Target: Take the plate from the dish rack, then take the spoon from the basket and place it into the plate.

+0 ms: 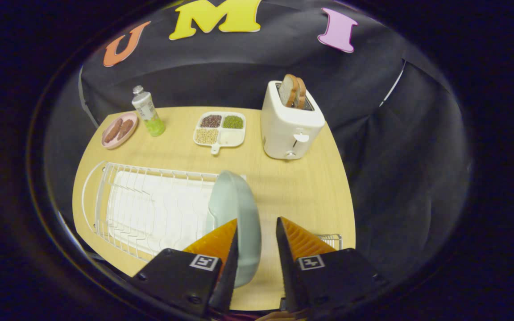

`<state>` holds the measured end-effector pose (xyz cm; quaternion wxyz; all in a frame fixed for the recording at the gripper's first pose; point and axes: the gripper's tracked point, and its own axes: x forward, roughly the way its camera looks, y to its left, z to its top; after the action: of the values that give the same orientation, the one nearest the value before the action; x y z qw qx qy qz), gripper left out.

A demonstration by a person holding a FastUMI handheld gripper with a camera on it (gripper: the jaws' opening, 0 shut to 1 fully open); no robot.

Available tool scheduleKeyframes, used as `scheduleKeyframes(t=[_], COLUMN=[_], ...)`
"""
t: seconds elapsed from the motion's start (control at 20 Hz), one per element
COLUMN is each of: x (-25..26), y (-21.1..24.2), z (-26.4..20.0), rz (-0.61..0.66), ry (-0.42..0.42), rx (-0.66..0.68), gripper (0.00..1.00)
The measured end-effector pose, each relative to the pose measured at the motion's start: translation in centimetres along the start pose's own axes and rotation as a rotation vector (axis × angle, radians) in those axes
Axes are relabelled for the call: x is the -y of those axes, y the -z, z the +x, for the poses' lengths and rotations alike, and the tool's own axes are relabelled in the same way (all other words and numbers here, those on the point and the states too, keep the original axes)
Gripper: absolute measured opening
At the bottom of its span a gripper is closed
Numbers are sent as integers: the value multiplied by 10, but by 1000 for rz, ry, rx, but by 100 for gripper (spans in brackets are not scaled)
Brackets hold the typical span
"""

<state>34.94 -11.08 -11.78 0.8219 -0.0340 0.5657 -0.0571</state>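
**Surfaces and finishes**

Matt, pale wood-grain table [292,187]. Thin white-coated wire rack [150,200] over a smooth white tray. Smooth, faintly glossy pale-green plate [234,200], plastic-looking, standing between open ridged fingers [292,240] of the gripper [257,225]. Glossy white plastic toaster [290,129]. Soft matt black cloth [239,80] behind.

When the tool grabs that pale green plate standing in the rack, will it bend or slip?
The pale green round plate looks rigid, so it likely won't bend. Its smooth, glossy surface may slip. Standing on edge in the white wire dish rack, it could tip. The tool is open, the rim between its fingers.
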Motion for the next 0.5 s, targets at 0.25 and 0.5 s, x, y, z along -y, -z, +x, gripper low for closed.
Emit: scheduleKeyframes(t=[0.25,0.5], x=[-7,-6], y=[3,2], z=[-7,-18], rz=[16,32], ry=[49,156], rx=[-50,-28], gripper=[25,20])
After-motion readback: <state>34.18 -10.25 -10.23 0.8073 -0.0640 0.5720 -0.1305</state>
